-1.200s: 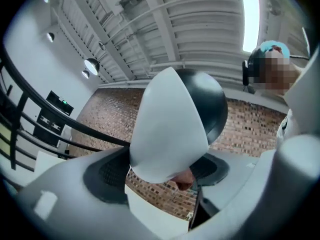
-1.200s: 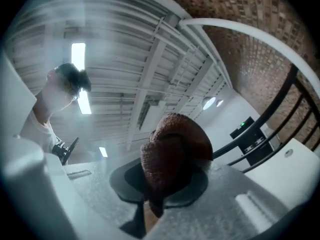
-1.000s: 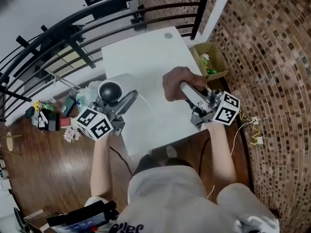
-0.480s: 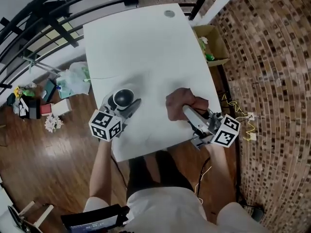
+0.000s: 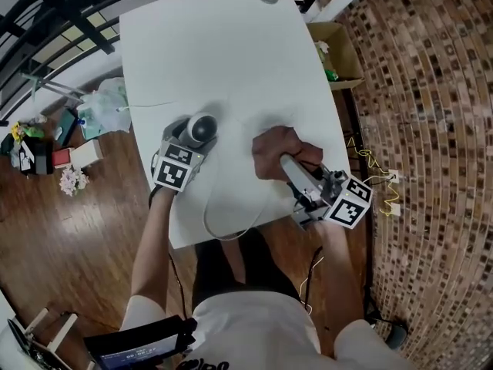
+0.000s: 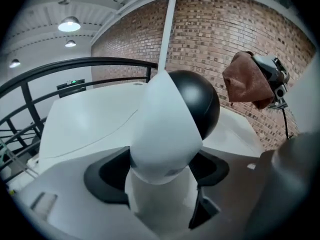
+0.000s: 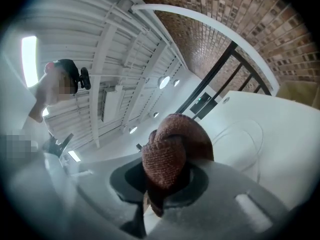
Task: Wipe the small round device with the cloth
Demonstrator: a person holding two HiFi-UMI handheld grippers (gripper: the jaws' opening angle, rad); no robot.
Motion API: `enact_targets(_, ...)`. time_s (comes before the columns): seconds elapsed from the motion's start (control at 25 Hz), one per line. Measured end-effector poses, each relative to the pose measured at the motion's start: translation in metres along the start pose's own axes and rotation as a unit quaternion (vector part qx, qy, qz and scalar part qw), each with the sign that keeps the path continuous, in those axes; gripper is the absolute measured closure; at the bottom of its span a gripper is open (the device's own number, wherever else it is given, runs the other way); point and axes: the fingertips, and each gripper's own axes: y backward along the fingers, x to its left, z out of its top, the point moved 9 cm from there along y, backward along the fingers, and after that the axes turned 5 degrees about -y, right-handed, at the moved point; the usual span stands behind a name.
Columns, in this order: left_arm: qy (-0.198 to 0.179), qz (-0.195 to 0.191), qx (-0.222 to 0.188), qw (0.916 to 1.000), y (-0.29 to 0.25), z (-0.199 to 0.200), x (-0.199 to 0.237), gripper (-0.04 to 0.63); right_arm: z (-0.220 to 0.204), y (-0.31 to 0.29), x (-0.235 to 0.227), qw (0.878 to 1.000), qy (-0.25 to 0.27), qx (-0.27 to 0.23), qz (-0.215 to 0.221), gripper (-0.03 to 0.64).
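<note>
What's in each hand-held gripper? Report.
Left hand-held gripper: shut on small round black-and-white device.
Right hand-held gripper: shut on bunched brown cloth.

Bright even light fr. ceiling lamps (image 6: 69, 24); heavy fisheye warp, dark vignette at edges

A white rectangular table (image 5: 223, 45) stands on a glossy brown wooden floor (image 5: 69, 245). A brick wall (image 5: 431, 91) runs along the table's right side, with an open cardboard box (image 5: 344, 48) between them. A black metal railing (image 6: 100, 61) curves behind the table, and round ceiling lamps (image 6: 69, 24) glow overhead.
</note>
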Motion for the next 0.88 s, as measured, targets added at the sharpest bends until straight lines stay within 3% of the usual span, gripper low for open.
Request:
enact_targets(0.16,0.053,0.036,-0.022,0.9977,0.009,-0.003,0.004,0.169,0.002,0.004,0.01,1.0,0.021,0.018,0.007,0.594)
enact_targets(0.24,0.098,0.06,-0.046,0.9923,0.028,-0.003,-0.003,0.158,0.0,0.012,0.019,0.999,0.029,0.026,0.01,0.594)
enact_targets(0.4,0.131,0.13,-0.091,0.9786,0.091,0.003,-0.039,0.164,-0.011,0.035,0.041,0.998,0.06,0.035,0.0,0.592)
enact_targets(0.64,0.136,0.206,-0.177,0.9529,0.21,0.024,-0.12,0.182,-0.021,0.049,0.119,0.989,0.144,0.029,0.027,0.594)
enact_targets(0.88,0.133,0.238,-0.248,0.9295,0.314,-0.031,-0.215,0.187,-0.087,0.08,0.223,0.964,0.265,0.018,0.033,0.594)
